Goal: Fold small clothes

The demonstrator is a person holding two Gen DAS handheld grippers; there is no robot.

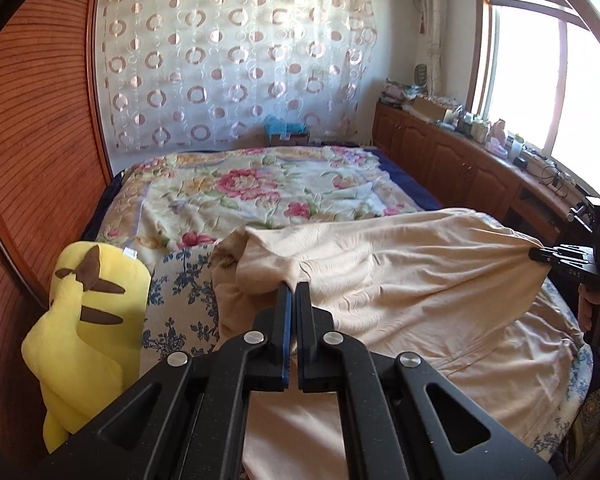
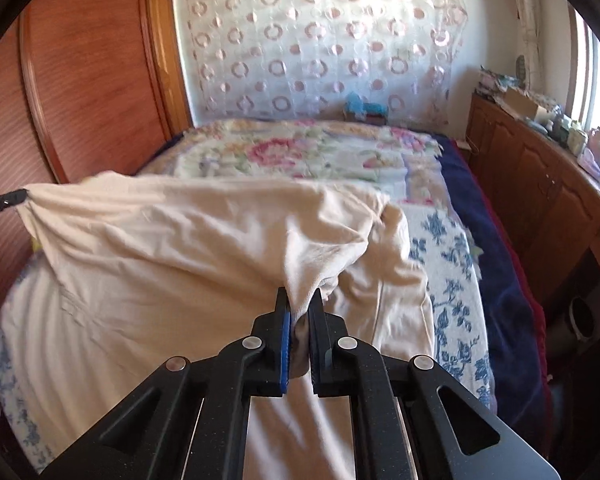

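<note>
Cream cotton garment [image 1: 400,264], looks like a top or light jacket, lies across the near end of the bed [image 1: 260,184] on the blue-flowered sheet [image 1: 180,288]. Left gripper [image 1: 294,286] is clamped on one bunched corner of it. Right gripper [image 2: 302,300] is pinched on the opposite corner, cloth wedged between its pads. The edge between them is lifted and stretched fairly taut; the rest drapes down to the bed.

Step in hand, my read: both corners picked up, fold just starting. Next move needs both grips to travel together, with even tension, carrying the raised edge over to the far edge and laying it flat before letting go. Risk: the loose sleeve [image 2: 396,240] beside the right grip may bunch under the fold. Yellow plush toy [image 1: 88,320] at the left is clear of it.
</note>
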